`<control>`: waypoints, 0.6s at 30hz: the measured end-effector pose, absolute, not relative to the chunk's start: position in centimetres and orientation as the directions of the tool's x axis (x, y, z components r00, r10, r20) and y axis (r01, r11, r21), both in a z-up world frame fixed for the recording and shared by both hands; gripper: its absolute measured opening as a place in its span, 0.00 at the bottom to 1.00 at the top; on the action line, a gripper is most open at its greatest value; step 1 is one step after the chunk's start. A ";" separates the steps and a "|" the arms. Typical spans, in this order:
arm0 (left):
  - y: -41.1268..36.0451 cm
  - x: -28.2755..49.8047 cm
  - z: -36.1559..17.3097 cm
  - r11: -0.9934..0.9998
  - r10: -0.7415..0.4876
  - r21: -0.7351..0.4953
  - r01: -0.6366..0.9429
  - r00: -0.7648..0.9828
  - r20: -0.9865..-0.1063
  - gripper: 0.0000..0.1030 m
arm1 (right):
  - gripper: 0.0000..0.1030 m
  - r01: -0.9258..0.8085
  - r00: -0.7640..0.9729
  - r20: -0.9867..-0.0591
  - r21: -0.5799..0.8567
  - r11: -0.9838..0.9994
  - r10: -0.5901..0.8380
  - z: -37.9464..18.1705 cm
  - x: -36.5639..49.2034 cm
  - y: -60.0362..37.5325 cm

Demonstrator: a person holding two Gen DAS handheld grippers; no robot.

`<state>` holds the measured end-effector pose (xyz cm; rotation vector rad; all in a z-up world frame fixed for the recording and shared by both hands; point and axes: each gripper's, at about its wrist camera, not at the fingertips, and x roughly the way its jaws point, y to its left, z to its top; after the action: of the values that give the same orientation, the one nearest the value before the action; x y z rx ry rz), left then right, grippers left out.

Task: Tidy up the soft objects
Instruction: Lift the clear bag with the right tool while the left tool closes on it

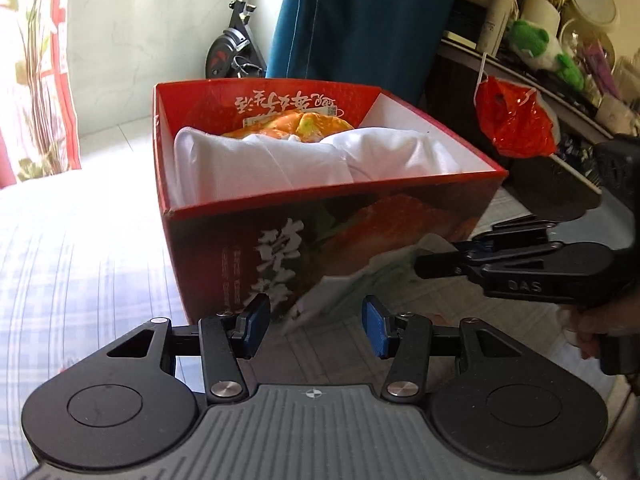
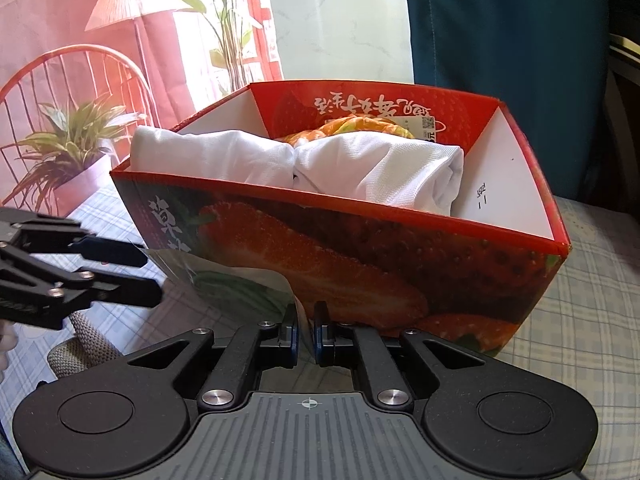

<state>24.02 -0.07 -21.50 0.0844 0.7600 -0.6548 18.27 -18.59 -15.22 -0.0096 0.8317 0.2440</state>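
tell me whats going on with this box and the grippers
A red strawberry box sits on a checked cloth, holding two folded white garments and an orange item behind them. The right gripper is shut on a thin flap along the box's front. The left gripper is open, holding nothing.

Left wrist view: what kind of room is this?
Probably a lived-in home room: an exercise bike by the wall, a cluttered shelf with a green plush toy, and a teal curtain.
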 end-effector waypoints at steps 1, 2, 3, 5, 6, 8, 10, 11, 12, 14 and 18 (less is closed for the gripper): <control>-0.3 24.3 -21.6 0.796 -0.524 -0.158 0.584 0.536 -0.661 0.52 | 0.09 -0.219 0.649 -0.732 0.085 0.972 0.210 -15.2 18.2 -18.6; -0.5 24.4 -21.6 0.791 -0.529 -0.158 0.590 0.533 -0.660 0.52 | 0.10 -0.221 0.650 -0.731 0.081 0.972 0.209 -15.2 18.2 -18.5; -0.8 24.5 -21.7 0.785 -0.535 -0.156 0.600 0.528 -0.659 0.52 | 0.10 -0.224 0.650 -0.731 0.076 0.972 0.207 -15.3 18.1 -18.5; -1.6 24.6 -21.9 0.772 -0.539 -0.137 0.621 0.524 -0.660 0.52 | 0.11 -0.232 0.650 -0.731 0.069 0.970 0.207 -15.4 18.1 -18.4; -2.0 24.6 -22.1 0.767 -0.538 -0.127 0.629 0.522 -0.662 0.52 | 0.12 -0.233 0.651 -0.731 0.064 0.970 0.204 -15.5 18.0 -18.5; -2.5 24.7 -22.5 0.764 -0.536 -0.122 0.634 0.518 -0.666 0.51 | 0.14 -0.231 0.651 -0.732 0.063 0.971 0.202 -15.7 18.0 -18.6; -3.0 24.8 -22.9 0.763 -0.542 -0.132 0.633 0.514 -0.665 0.43 | 0.18 -0.223 0.651 -0.732 0.069 0.972 0.201 -15.9 17.9 -18.8; -3.2 24.8 -23.0 0.763 -0.541 -0.132 0.633 0.514 -0.666 0.39 | 0.19 -0.221 0.652 -0.731 0.071 0.973 0.201 -16.1 17.8 -18.9; -3.3 24.8 -23.2 0.765 -0.538 -0.129 0.631 0.516 -0.666 0.32 | 0.19 -0.221 0.653 -0.729 0.076 0.972 0.205 -16.2 17.7 -19.0; -3.4 24.8 -23.4 0.767 -0.535 -0.125 0.629 0.520 -0.666 0.27 | 0.18 -0.223 0.654 -0.726 0.082 0.971 0.212 -16.4 17.6 -19.2; -3.3 24.8 -23.4 0.773 -0.536 -0.132 0.621 0.527 -0.660 0.22 | 0.09 -0.240 0.664 -0.715 0.076 0.968 0.221 -16.7 17.5 -19.3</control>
<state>24.78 -3.28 -23.39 0.1253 0.7439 -0.6935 17.53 -19.29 -16.65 -0.0253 0.8040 0.2609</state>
